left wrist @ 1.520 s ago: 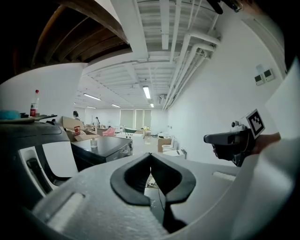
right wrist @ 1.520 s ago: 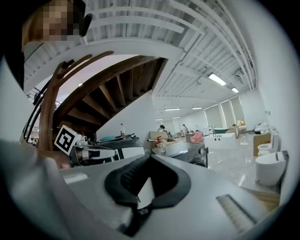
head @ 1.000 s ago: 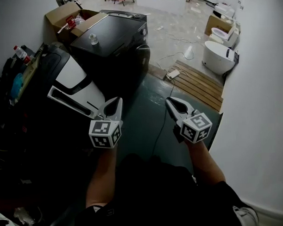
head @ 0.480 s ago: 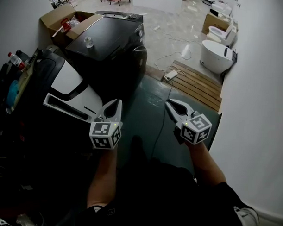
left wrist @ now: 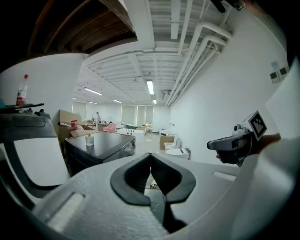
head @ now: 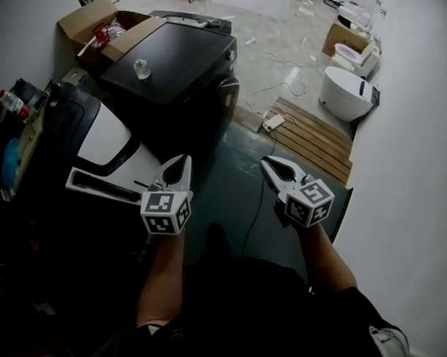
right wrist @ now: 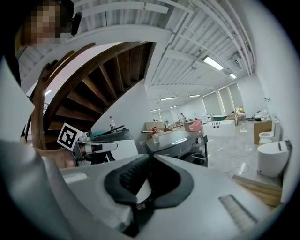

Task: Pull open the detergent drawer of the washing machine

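Note:
A black front-loading washing machine [head: 177, 62] stands ahead on the left, with its dark control strip [right wrist: 199, 142] above the door. Beside it, nearer me, is a white-and-black machine [head: 97, 131] with a long white drawer-like part [head: 99, 187] sticking out at its front. My left gripper [head: 183, 161] hovers just right of that part, shut and holding nothing; its jaws [left wrist: 150, 154] meet at the tips. My right gripper [head: 267, 163] hangs level with it over the dark floor, also shut and holding nothing, its tips [right wrist: 150, 156] together.
A small clear bottle [head: 140, 68] stands on the black machine. An open cardboard box [head: 94, 25] sits behind it. A wooden pallet [head: 313, 131] and white toilets [head: 348, 89] are at the right, by the white wall. A cable [head: 255, 202] runs across the floor.
Both grippers moved forward together with me. The white drawer-like part now lies closer to the left gripper. Neither pair of jaws has changed.

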A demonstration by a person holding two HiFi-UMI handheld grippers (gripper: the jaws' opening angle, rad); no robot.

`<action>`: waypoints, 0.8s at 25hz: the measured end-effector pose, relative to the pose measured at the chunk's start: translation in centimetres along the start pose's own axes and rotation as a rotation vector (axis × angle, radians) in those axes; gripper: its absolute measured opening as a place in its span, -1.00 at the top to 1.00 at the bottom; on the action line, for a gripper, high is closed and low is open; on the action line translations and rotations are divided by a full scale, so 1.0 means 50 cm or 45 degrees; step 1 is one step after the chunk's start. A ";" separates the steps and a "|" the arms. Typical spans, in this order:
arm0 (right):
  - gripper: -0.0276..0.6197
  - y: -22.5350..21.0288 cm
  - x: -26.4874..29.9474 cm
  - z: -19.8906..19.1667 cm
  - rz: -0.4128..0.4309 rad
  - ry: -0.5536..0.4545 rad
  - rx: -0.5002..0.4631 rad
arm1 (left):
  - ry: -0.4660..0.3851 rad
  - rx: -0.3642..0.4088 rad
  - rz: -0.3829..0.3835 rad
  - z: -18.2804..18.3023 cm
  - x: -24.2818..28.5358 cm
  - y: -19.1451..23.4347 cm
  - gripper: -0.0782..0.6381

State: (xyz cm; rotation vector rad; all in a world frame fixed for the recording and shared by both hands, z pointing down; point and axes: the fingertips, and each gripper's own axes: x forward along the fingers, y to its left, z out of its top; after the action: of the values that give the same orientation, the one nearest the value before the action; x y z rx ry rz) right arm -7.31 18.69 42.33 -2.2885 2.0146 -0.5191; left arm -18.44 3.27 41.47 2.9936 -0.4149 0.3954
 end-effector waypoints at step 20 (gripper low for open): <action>0.86 -0.036 0.325 0.083 -0.035 0.040 0.049 | 0.041 -0.046 -0.052 0.027 0.180 0.277 0.75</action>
State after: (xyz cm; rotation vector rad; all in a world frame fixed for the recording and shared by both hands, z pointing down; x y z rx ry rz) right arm -2.87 2.42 42.38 -2.3026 1.9714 -0.5939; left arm -13.63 -12.49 43.34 2.9517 -0.3540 0.4267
